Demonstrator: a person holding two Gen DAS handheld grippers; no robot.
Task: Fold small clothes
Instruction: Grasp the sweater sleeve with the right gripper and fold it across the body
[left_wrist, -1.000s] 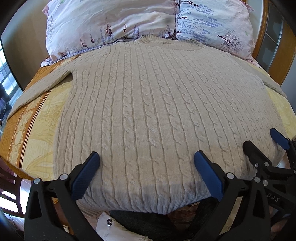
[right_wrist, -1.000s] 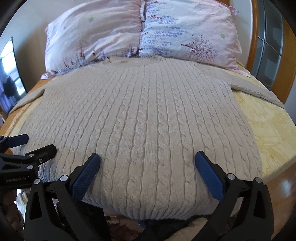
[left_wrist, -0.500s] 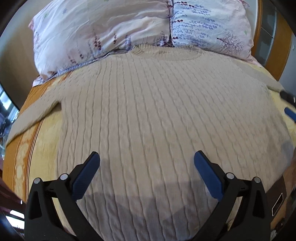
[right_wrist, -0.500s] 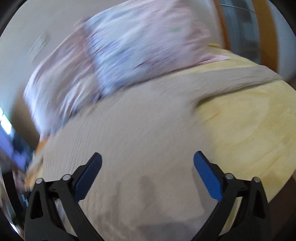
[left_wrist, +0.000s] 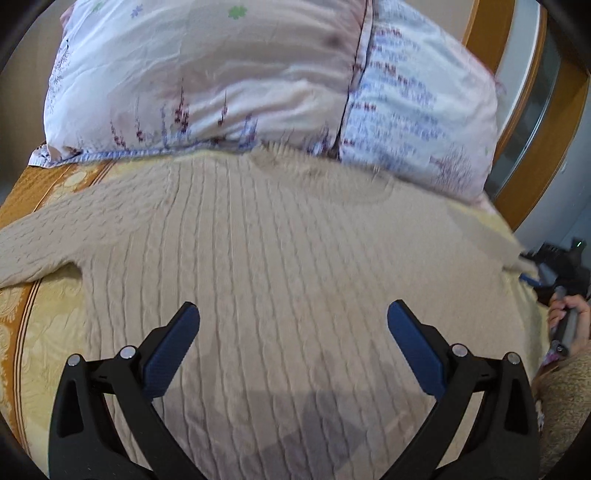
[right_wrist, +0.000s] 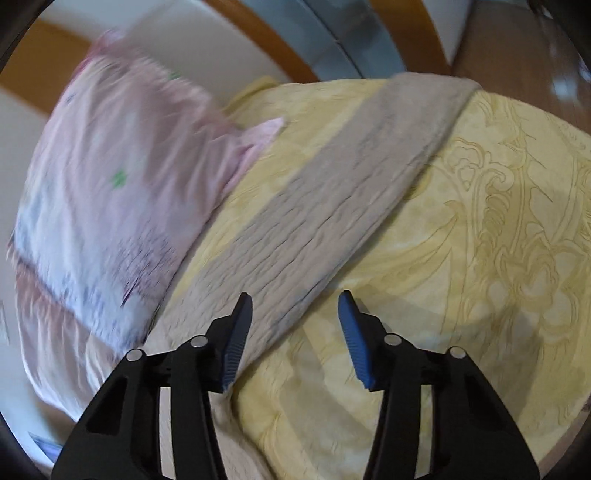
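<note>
A beige cable-knit sweater (left_wrist: 288, 266) lies flat on the bed, collar toward the pillows, its left sleeve (left_wrist: 40, 236) spread out to the left. My left gripper (left_wrist: 293, 314) is open and empty above the sweater's middle. My right gripper (right_wrist: 295, 299) is open and empty just above the sweater's right sleeve (right_wrist: 343, 206), which runs diagonally across the yellow bedspread; the sleeve's lower edge passes between the fingers. The right gripper also shows at the right edge of the left wrist view (left_wrist: 546, 266), held by a hand.
Two floral pillows (left_wrist: 207, 81) stand against the wooden headboard (left_wrist: 524, 110) behind the collar. The yellow patterned bedspread (right_wrist: 498, 258) extends right of the sleeve to the bed's edge. An orange border (left_wrist: 22, 192) runs along the bed's left side.
My left gripper has moved forward over the sweater toward the collar. My right gripper has swung right, off the sweater's body, to the right sleeve, and its jaws have narrowed.
</note>
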